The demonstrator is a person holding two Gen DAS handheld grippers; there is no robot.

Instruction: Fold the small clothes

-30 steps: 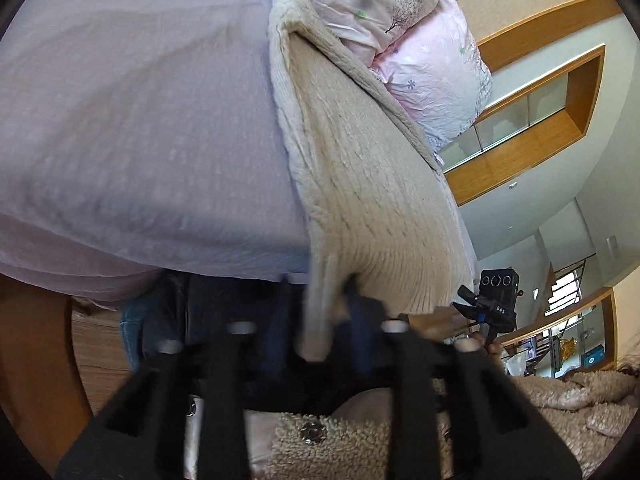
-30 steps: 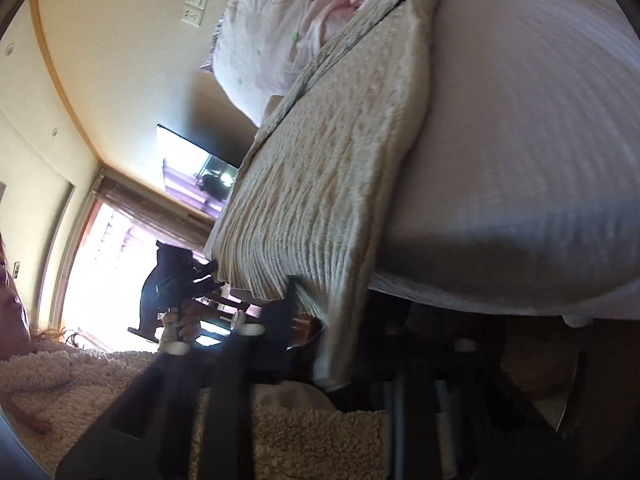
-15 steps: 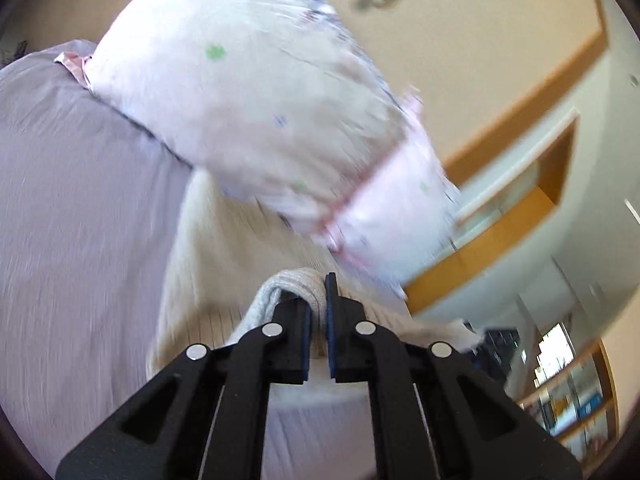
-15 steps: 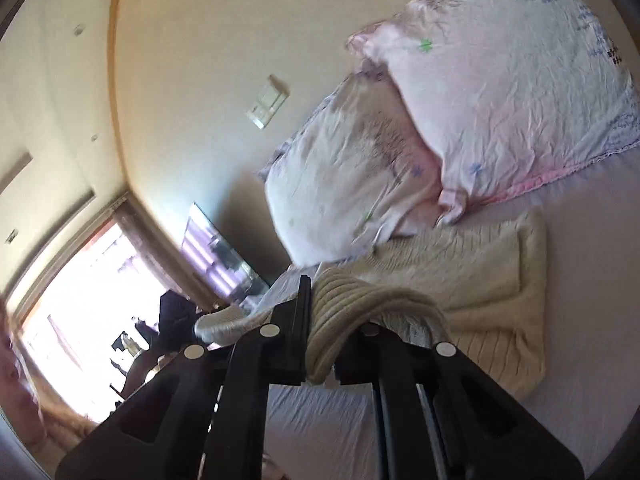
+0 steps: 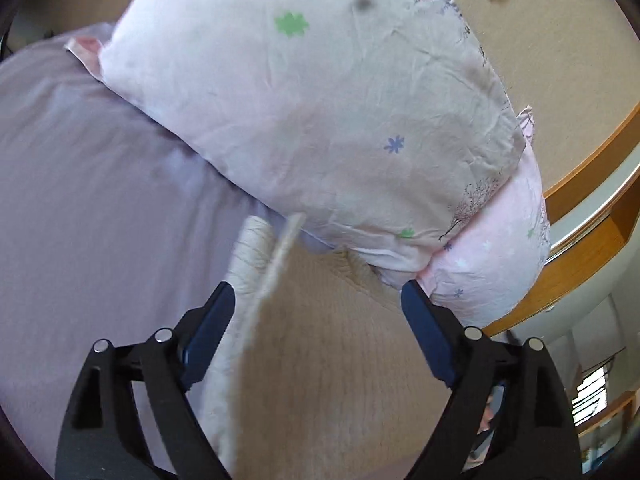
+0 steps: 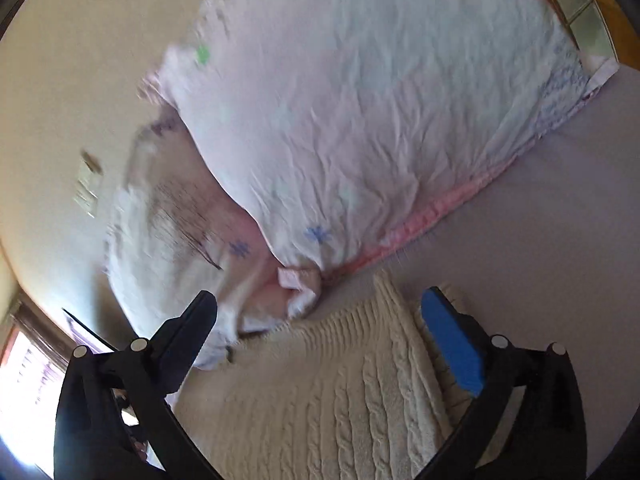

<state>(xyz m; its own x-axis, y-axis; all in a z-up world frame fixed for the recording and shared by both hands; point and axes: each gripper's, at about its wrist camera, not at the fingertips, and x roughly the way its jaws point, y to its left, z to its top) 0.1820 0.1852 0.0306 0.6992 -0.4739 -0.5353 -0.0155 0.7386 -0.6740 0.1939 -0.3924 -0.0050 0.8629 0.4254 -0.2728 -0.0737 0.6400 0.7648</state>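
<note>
1. A bed [image 5: 92, 184] with a pale purple sheet is filling the room view, and two flowery pillows [image 5: 320, 120] are leaning at its head against a tan wall [image 5: 560, 60].
2. A cream cable-knit sweater [image 6: 340, 412] is lying on the bed just below the pillows, with its top edge touching them.
3. In the left view, one edge of the sweater is sticking up in a blurry flap [image 5: 280, 256].
4. The left gripper [image 5: 316, 312] is hanging low over the sweater and pointing at the pillows. Its fingers are spread wide and are holding nothing.
5. The right gripper [image 6: 320, 316] is hanging over the sweater's other side, pointing the same way. Its fingers are wide open too and are gripping nothing.
6. I think this fold is being let go.
7. To do it well, both grippers should be backing away gently, so the fingers are not snagging the knit.
8. Next, the raised flap may be needing a pat flat, and the edges should be lining up.
</note>
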